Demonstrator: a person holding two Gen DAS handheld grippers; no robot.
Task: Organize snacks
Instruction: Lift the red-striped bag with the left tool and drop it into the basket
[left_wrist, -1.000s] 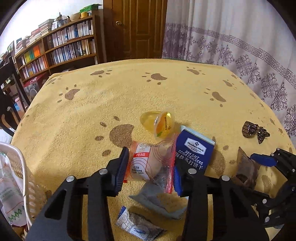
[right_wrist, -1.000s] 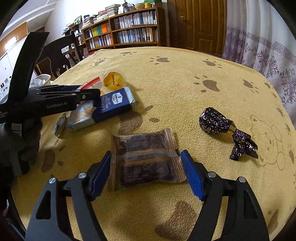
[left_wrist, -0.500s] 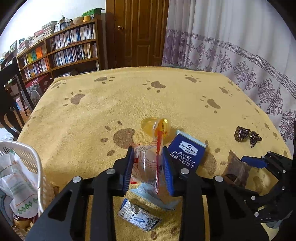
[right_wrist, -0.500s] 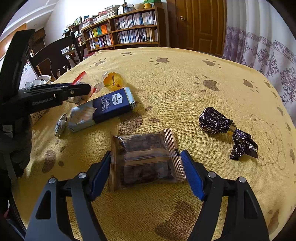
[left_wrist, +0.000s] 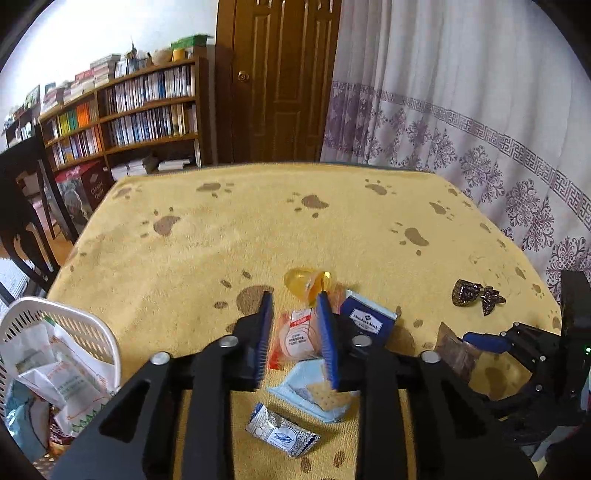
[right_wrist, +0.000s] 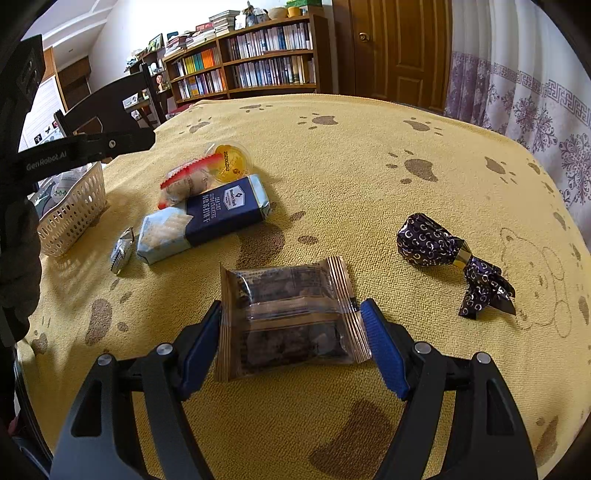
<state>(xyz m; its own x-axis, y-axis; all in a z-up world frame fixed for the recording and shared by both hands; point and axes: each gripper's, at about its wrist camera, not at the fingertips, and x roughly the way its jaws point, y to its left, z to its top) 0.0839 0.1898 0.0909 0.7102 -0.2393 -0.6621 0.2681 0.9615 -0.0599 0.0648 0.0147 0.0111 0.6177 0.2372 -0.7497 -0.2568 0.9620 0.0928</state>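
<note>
Since a second ago the left claw (left_wrist: 295, 334) has been rising away from the counter (left_wrist: 229, 240); in the right wrist view the red-edged packet (right_wrist: 186, 181) is lying down there beside the jelly cup (right_wrist: 231, 158), so whether the narrowed fingers are gripping it I cannot tell. The white basket (left_wrist: 86, 325) is sitting at the left, the blue cracker pack (right_wrist: 207, 218) and a small silver candy (left_wrist: 282, 435) just below. The right claw (right_wrist: 291, 332) is resting spread around the brown snack packet (right_wrist: 286, 317), pads beside its edges. The purple wrapped sweet (right_wrist: 450, 258) is lying well apart.
</note>
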